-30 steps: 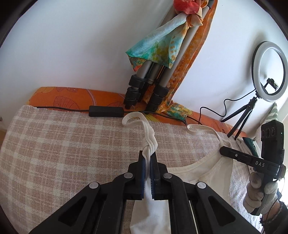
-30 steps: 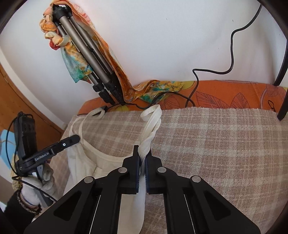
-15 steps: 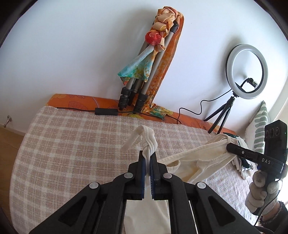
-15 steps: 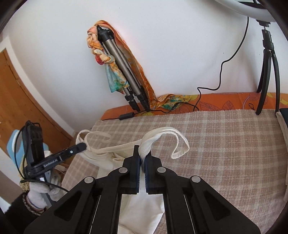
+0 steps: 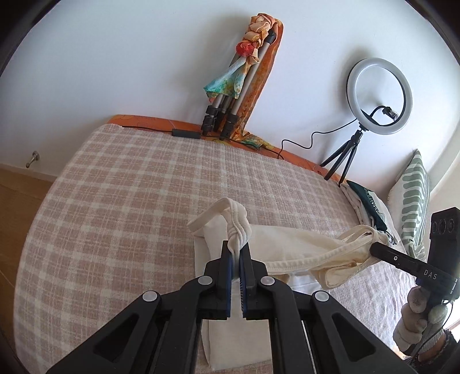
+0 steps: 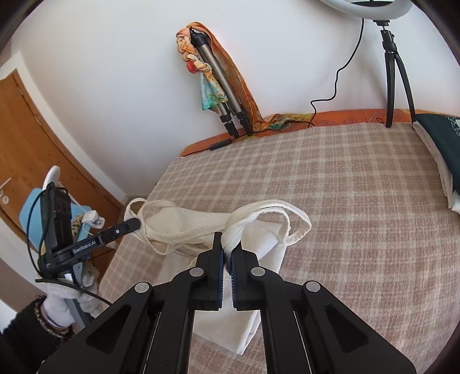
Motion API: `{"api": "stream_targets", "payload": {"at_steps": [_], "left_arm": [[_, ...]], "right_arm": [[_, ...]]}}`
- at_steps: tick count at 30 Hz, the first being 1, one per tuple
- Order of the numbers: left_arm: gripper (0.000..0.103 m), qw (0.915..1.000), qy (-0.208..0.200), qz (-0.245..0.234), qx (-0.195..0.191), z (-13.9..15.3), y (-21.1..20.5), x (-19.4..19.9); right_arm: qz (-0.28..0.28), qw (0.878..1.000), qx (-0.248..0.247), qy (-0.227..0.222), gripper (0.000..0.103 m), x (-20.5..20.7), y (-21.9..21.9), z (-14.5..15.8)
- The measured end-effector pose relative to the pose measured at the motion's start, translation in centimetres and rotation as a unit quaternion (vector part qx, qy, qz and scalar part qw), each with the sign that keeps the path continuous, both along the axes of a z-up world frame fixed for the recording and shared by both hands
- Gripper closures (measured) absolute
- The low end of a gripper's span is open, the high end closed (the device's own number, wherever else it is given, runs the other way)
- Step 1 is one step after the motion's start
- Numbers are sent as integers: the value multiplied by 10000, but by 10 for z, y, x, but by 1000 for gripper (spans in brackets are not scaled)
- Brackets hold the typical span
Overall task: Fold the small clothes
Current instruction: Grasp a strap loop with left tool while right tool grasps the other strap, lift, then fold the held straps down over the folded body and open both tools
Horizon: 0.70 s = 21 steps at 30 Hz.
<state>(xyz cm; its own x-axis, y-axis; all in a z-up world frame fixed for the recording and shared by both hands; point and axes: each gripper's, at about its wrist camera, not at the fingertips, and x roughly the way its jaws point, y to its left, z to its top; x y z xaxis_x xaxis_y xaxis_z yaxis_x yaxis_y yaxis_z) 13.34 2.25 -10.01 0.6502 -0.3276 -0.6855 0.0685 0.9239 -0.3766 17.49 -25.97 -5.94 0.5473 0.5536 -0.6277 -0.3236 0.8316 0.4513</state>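
Both grippers, left (image 5: pixel 235 253) and right (image 6: pixel 227 253), pinch bunched straps of a soft cream top (image 5: pixel 290 244) (ribbed trim) over the checked blanket (image 5: pixel 129 201); tripod (image 5: pixel 227 100) behind.

top hem (image 5: pixel 230 354): hidden under the left gripper (image 5: pixel 235 253), cut at 6 o'clock.
ring light (image 6: pixel 365 4): cut by the edge at 12 o'clock, right view.
pillow (image 5: pixel 414 201): partly cut at 3 o'clock.
folded clothes (image 6: pixel 442 149): cut at 3 o'clock.
door (image 6: pixel 31 138): cut at 9 o'clock.

Cream top (image 5: pixel 293 244): soft matt cloth, ribbed straps. Checked blanket (image 5: pixel 120 201): fuzzy woven. Gripper (image 5: pixel 235 253): matt black plastic.
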Motion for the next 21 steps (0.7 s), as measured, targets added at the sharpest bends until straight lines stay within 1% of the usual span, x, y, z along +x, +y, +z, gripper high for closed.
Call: {"api": "stream_targets", "payload": {"at_steps": [3, 5, 9, 11, 13, 14, 15, 18, 19, 21], "left_arm": [[102, 9999, 149, 44, 22, -12, -4, -20], [102, 9997, 235, 58, 73, -21, -6, -32], [102, 9990, 371, 143, 199, -34, -9, -52], [101, 9987, 387, 202, 271, -38, -8, -63], [99, 9983, 456, 235, 287, -42, -5, -70], [97, 9978, 528, 228, 342, -44, -4, -73], [93, 9973, 582, 217, 401, -45, -3, -75], [85, 9953, 750, 242, 571, -46, 4, -84], [85, 9949, 789, 240, 574, -45, 8, -88], [85, 9950, 865, 245, 446, -40, 16, -96]], "right_arm": [[3, 9999, -127, 53, 100, -19, 3, -11], [28, 9998, -156, 106, 100, -28, 4, -18], [5, 9992, -371, 150, 100, -45, 5, -31], [13, 9992, -306, 246, 100, -50, 4, -35], [58, 9988, -393, 282, 100, -58, 6, -38], [59, 9984, -481, 276, 99, -61, 7, -39], [76, 9979, -550, 321, 97, -64, 8, -40], [260, 9951, -679, 670, 96, -66, 9, -48], [308, 9941, -793, 678, 96, -70, 9, -49], [400, 9915, -1002, 728, 94, -75, 9, -48]]}}
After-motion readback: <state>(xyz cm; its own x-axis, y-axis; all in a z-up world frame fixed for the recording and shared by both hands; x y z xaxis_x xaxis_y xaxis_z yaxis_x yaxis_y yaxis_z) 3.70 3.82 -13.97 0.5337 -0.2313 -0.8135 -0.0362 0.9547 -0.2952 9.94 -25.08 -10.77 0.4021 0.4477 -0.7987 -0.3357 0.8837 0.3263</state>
